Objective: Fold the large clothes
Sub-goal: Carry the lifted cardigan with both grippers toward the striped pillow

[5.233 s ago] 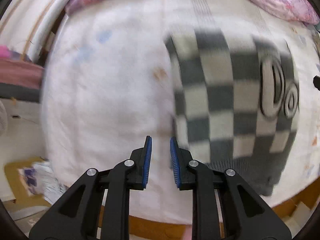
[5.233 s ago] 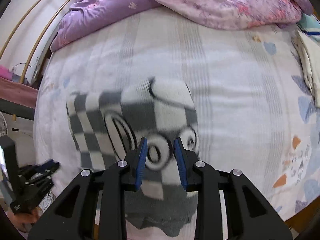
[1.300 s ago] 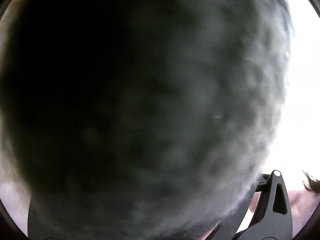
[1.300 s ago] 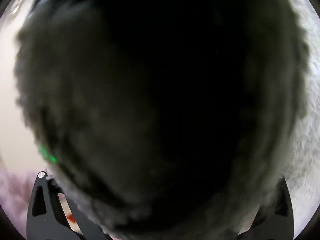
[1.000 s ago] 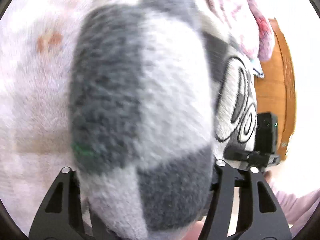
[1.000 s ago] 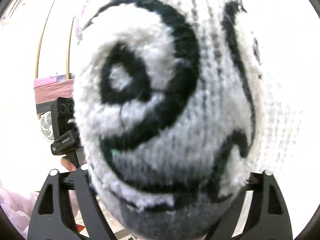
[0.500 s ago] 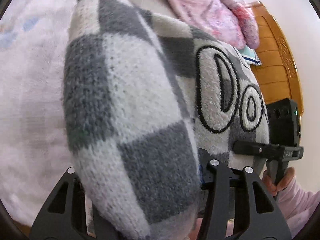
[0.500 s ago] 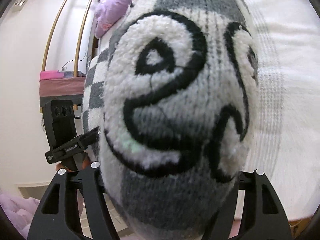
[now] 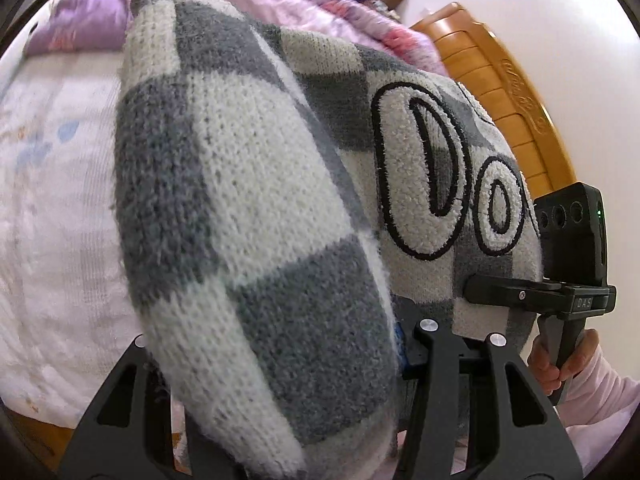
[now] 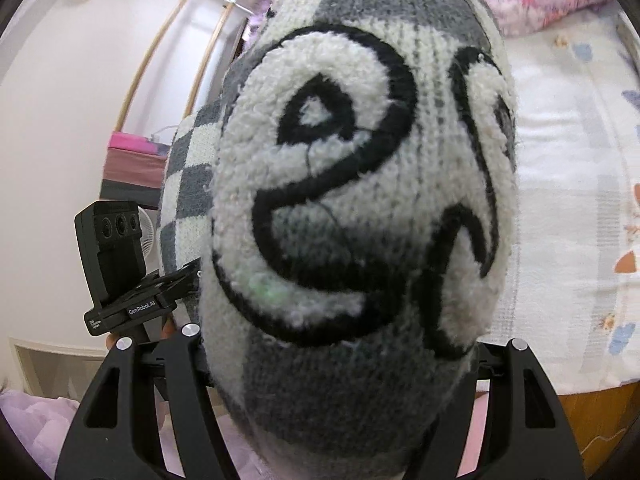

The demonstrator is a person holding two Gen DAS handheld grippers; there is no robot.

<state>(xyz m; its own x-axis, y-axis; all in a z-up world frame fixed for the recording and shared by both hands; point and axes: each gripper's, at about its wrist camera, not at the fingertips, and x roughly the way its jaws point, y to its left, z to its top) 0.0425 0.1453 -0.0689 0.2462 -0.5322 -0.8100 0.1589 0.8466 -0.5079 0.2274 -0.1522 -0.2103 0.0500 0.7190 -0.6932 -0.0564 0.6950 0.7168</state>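
The folded checked sweater [image 9: 256,200] fills most of both views, held up off the bed [image 9: 52,240] with a gripper at each end. Its grey and cream squares bulge over the left gripper [image 9: 280,360], hiding the fingertips and most of the left finger; only a sliver of blue pad [image 9: 398,336] shows against the knit. The jaws stand partly apart with the thick fold wedged between them, clamped on it.

From the other end, the sweater's fluffy black-outlined lettering [image 10: 340,184] covers the right gripper [image 10: 340,364] as well. Both its fingertips are buried in the wool, the jaws held rather wide and closed on the bundle. The sweater's lower edge is cut off below both cameras.

Beyond the sweater lies a pink and purple quilt [image 9: 280,0], and to the sweater's right the wooden headboard [image 9: 508,92]. A hand [image 9: 560,364] in a pale pink sleeve [image 9: 600,392] grips the right handle, half hidden. The hand behind the left handle is barely visible.
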